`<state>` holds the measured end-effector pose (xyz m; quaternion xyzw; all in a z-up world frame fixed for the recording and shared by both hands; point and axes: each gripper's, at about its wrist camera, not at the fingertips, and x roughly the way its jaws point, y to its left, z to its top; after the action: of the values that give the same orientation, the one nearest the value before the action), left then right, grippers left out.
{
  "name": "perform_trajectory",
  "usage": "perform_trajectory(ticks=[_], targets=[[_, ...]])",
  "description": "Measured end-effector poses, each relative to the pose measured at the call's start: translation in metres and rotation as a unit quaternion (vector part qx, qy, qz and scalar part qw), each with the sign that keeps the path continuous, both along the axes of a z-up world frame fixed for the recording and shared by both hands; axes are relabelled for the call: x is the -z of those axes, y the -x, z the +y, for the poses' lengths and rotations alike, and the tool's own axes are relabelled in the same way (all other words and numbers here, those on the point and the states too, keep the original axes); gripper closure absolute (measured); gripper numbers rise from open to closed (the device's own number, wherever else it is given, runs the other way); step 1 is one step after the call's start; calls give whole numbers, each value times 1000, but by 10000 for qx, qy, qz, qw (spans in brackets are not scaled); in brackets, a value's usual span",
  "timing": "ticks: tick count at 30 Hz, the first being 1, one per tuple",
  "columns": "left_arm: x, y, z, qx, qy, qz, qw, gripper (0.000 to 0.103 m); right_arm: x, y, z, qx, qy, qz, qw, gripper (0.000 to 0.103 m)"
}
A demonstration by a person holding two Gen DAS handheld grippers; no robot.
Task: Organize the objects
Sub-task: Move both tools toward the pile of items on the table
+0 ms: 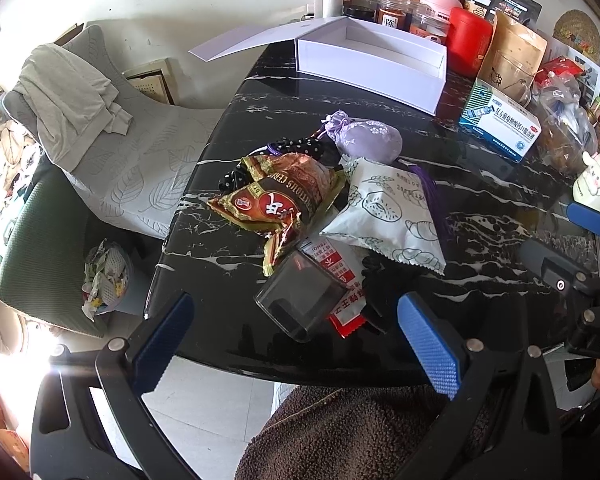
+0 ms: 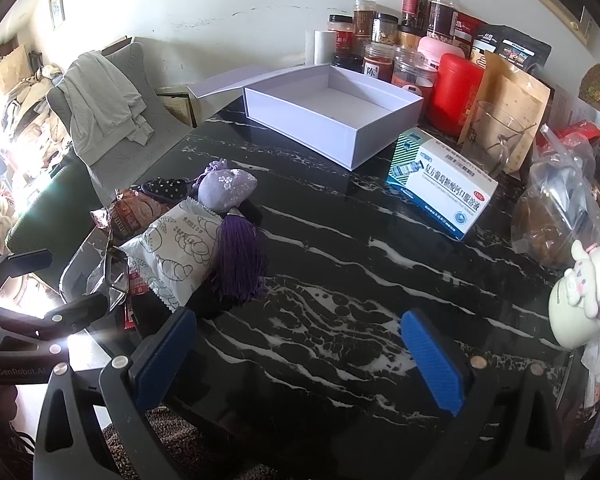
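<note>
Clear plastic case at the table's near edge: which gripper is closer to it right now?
Left. The left gripper sits open just short of the clear plastic case; the right gripper is open over bare table to its right.

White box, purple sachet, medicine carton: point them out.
White box (image 2: 380, 118), right wrist view, right wall.
Purple sachet (image 1: 374, 142), left wrist view, middle of pouch.
Medicine carton (image 2: 446, 184), right wrist view, top face.

The black worktop (image 2: 340, 280) has white streaks. A white box (image 2: 332, 116) sits open at the back, with jars (image 2: 380, 60) behind it. A medicine box (image 2: 440, 184) lies near a pile of snack bags (image 1: 300, 208).
</note>
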<state>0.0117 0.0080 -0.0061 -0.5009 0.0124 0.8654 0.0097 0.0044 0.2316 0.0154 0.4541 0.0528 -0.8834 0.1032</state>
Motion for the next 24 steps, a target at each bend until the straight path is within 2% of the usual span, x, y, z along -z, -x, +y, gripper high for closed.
perform_trajectory(ticks=[24], targets=[[6,-28,5,77,-155,117,9998,1,6,-22,3,-84,108,69,9999,1]])
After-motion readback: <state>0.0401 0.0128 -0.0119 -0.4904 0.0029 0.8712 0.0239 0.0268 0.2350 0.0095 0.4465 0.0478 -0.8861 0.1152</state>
